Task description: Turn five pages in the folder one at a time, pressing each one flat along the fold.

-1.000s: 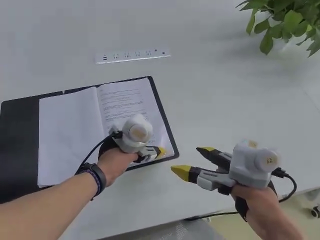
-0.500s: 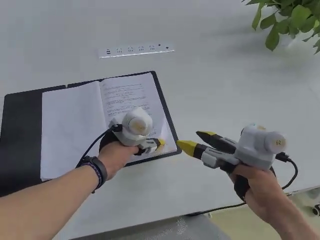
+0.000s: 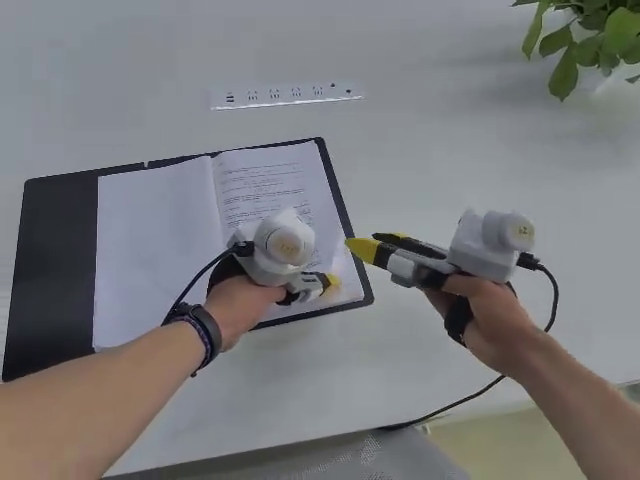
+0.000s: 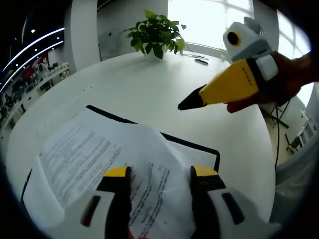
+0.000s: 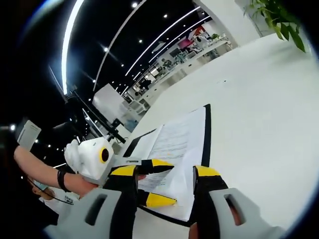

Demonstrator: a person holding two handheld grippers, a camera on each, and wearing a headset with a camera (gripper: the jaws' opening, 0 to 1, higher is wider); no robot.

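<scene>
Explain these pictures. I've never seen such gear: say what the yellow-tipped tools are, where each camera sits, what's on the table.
No robot: a person holds two hand-held two-jaw grippers. The head view comes from a headset camera looking down. Each round view comes from a camera riding on one gripper, looking along its jaws. On the white table lie an open black folder of white printed pages and a white power strip. A green leafy plant is at the far side. The left gripper is open over the right page's lower corner. The right gripper, also open, is held by the folder's right edge, pointing toward that corner. Neither clamps anything.
</scene>
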